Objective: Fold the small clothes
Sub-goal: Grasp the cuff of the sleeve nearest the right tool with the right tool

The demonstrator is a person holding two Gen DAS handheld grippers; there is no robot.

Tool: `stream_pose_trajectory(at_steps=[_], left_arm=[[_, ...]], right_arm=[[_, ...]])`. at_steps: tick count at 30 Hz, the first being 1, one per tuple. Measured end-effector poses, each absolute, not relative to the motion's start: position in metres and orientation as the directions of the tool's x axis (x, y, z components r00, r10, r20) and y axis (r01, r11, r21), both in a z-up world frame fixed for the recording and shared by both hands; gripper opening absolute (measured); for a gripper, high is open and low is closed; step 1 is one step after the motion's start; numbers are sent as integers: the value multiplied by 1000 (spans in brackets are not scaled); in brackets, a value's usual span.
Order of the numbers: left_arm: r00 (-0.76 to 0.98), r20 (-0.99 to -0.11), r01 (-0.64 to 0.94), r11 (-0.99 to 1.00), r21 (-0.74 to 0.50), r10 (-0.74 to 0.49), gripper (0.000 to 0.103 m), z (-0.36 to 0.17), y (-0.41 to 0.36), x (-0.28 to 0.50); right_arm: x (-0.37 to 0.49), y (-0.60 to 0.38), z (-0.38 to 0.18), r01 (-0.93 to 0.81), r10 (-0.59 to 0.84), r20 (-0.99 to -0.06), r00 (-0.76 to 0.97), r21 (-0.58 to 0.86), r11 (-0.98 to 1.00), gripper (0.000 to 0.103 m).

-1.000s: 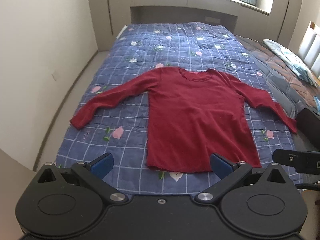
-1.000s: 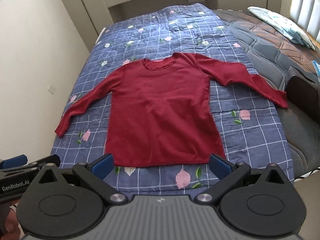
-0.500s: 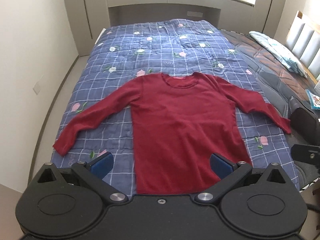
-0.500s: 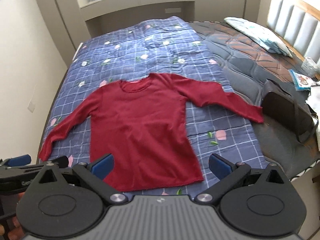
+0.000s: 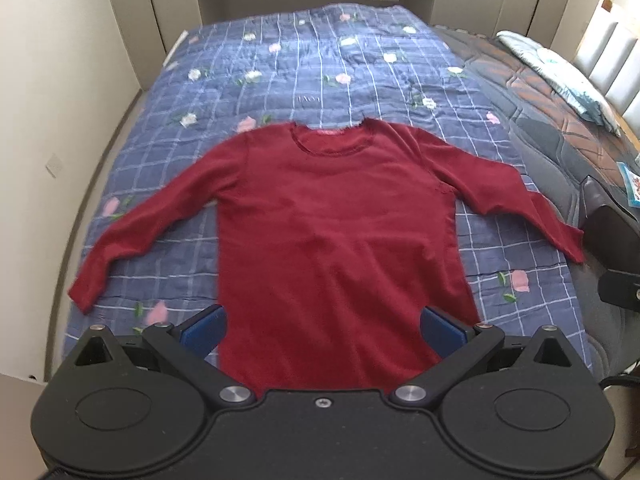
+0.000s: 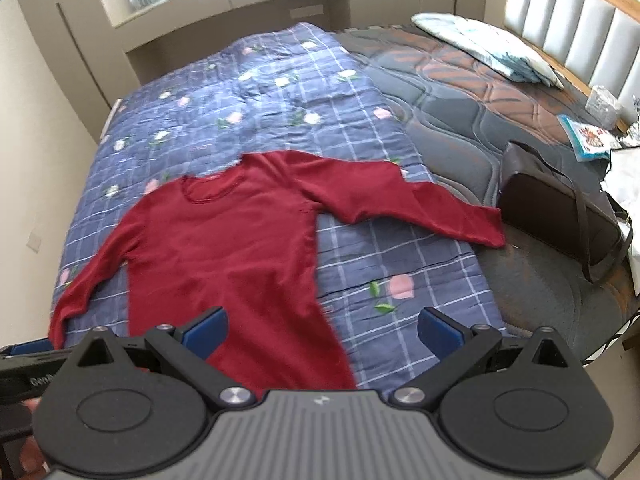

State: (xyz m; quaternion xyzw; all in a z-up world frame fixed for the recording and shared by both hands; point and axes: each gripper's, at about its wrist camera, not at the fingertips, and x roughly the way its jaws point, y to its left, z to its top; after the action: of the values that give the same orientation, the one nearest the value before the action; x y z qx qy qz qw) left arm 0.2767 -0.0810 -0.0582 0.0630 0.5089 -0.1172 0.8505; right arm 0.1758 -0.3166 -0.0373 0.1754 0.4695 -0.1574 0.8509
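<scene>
A dark red long-sleeved top lies flat on the blue checked quilt, neck away from me, both sleeves spread out. It also shows in the right wrist view. My left gripper is open and empty, above the top's hem. My right gripper is open and empty, above the hem's right side and the quilt. The hem's near edge is hidden behind both gripper bodies.
A dark brown bag sits on the bare mattress right of the right sleeve's cuff. A pillow and small packets lie near the headboard. A wall runs along the bed's left side.
Both grippers have moved forward over the bed, so the top's hem now sits under them. The right wrist view has swung to the right. The top has not moved.
</scene>
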Motion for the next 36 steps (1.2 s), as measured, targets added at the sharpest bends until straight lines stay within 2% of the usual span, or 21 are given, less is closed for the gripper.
stream_pose_trajectory(at_steps=[14, 18, 22, 28, 36], left_arm=[[457, -887, 199, 980, 27, -69, 102, -131, -203, 382], [453, -891, 194, 976, 95, -3, 102, -163, -238, 407], [486, -872, 218, 959, 182, 55, 102, -193, -264, 424], [495, -868, 230, 958, 173, 38, 102, -230, -290, 448], [483, -875, 196, 974, 114, 5, 102, -261, -306, 472]], right_arm=[[243, -441, -143, 511, -66, -870, 488, 224, 830, 103], [242, -483, -171, 536, -76, -782, 619, 349, 768, 103], [227, -523, -208, 630, -198, -717, 668, 405, 662, 103], [212, -573, -263, 754, -296, -733, 612, 427, 500, 103], [213, -601, -317, 836, -278, -802, 529, 438, 329, 103]])
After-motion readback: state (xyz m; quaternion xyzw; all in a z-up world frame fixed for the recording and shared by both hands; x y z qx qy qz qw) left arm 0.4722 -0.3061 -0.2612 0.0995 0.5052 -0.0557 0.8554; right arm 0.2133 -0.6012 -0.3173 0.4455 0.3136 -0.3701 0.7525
